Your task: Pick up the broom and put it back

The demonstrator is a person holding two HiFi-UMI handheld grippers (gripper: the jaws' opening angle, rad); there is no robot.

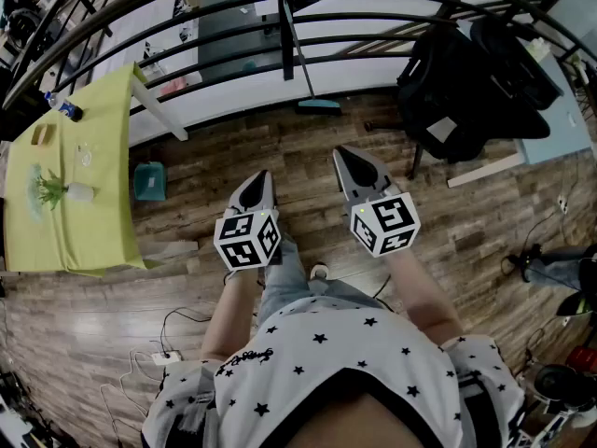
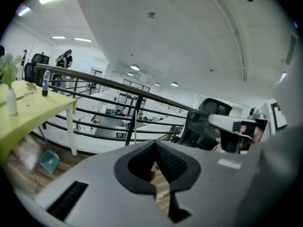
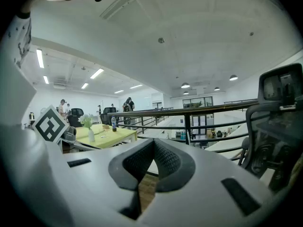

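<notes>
Left gripper (image 1: 262, 177): jaws clenched together, empty, above the wooden floor (image 1: 466, 241) | Right gripper (image 1: 341, 155): jaws pressed together, empty, just beside it | Broom (image 1: 319, 105): propped against the black railing (image 1: 373, 37), well ahead of both grippers

The slim dark-handled broom with a teal head (image 1: 318, 105) stands upright against the black railing (image 1: 392, 21), its head seemingly on the wooden floor (image 1: 308, 152).

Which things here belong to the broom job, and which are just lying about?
Job: broom, left claw, right claw, both claws shut and empty.
Lying about: teal dustpan, green table, vase, bottle, black chair.
</notes>
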